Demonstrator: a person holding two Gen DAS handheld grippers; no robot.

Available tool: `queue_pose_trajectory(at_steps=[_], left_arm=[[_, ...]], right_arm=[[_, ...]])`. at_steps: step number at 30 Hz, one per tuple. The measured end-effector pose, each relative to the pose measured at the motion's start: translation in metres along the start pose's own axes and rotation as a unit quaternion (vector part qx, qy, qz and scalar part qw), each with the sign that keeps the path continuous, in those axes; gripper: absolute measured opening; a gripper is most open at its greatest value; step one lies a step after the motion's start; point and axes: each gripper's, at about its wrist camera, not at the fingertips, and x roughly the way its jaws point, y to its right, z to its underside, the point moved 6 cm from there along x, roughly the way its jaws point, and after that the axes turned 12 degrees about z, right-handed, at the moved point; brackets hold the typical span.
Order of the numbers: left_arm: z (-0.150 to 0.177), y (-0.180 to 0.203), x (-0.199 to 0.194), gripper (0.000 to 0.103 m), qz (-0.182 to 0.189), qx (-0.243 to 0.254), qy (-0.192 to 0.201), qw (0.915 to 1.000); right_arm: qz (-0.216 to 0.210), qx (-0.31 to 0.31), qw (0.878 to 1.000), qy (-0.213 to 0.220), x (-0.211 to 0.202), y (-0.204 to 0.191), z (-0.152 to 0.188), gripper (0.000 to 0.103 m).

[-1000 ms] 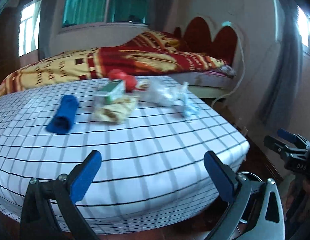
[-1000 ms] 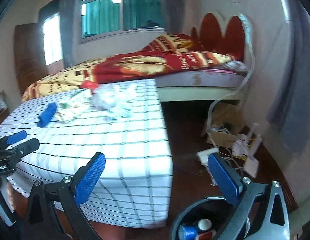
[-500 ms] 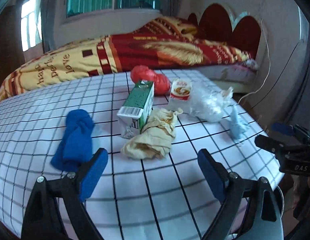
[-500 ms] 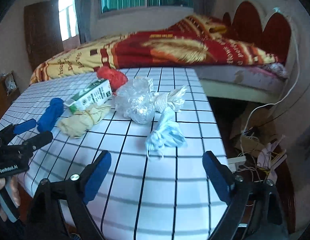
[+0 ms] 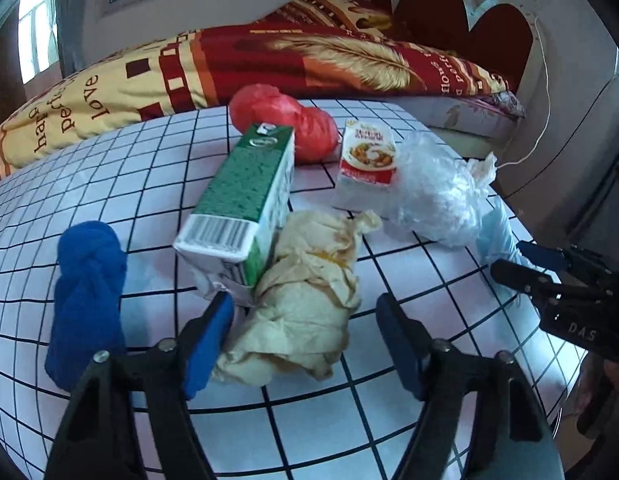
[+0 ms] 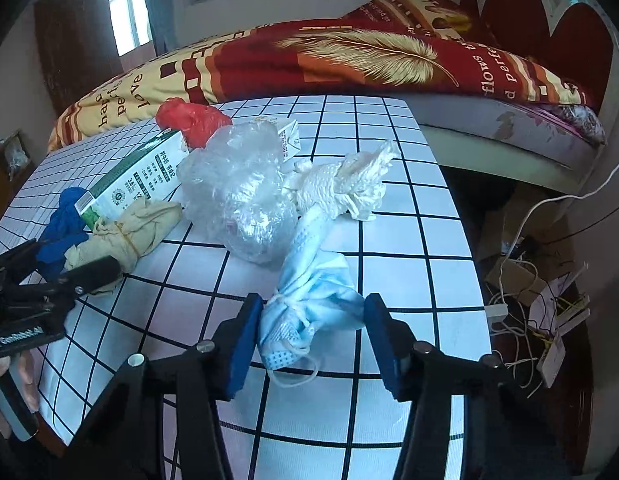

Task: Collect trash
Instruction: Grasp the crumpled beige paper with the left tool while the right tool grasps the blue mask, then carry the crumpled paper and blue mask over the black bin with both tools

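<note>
Trash lies on a white checked bed cover. My left gripper is open, its blue pads on either side of a crumpled yellowish wad. Behind it lie a green carton, a red bag, a small red-and-white carton, a clear plastic bag and a blue rolled cloth. My right gripper is open around a light blue face mask. A white tissue and the clear bag lie beyond it.
A bed with a red and yellow blanket stands behind. To the right of the cover the floor holds cardboard, cables and scraps. The cover's right edge drops off close to the mask.
Both grippers have moved forward from the cover's edge to the trash. The left now brackets the yellowish wad and the right brackets the face mask. Both jaws have narrowed.
</note>
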Motion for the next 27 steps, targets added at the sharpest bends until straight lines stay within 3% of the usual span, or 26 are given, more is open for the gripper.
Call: queue_pose_trajectory(at_steps=[4, 8, 11, 20, 27], left_arm=[[0.002, -0.002, 0.007, 0.052, 0.012, -0.013, -0.011, 0.9998], [0.004, -0.001, 0.006, 0.036, 0.030, -0.021, -0.008, 0.9993], [0.007, 0.001, -0.001, 0.030, 0.049, -0.028, 0.005, 0.9984], [0.035, 0.023, -0.041, 0.029, 0.061, -0.015, 0.051, 0.9967], [0.059, 0.046, -0.070, 0.029, 0.076, -0.008, 0.070, 0.9946]], right_arm=[[-0.002, -0.004, 1.000, 0.003, 0.000, 0.001, 0.001, 0.048], [-0.023, 0.000, 1.000, 0.007, -0.003, 0.002, 0.004, 0.029], [-0.033, -0.004, 0.999, 0.020, -0.012, 0.001, 0.007, 0.025], [-0.044, -0.007, 0.997, 0.057, -0.058, 0.000, 0.029, 0.025], [-0.038, -0.002, 0.996, 0.079, -0.105, 0.018, 0.067, 0.025]])
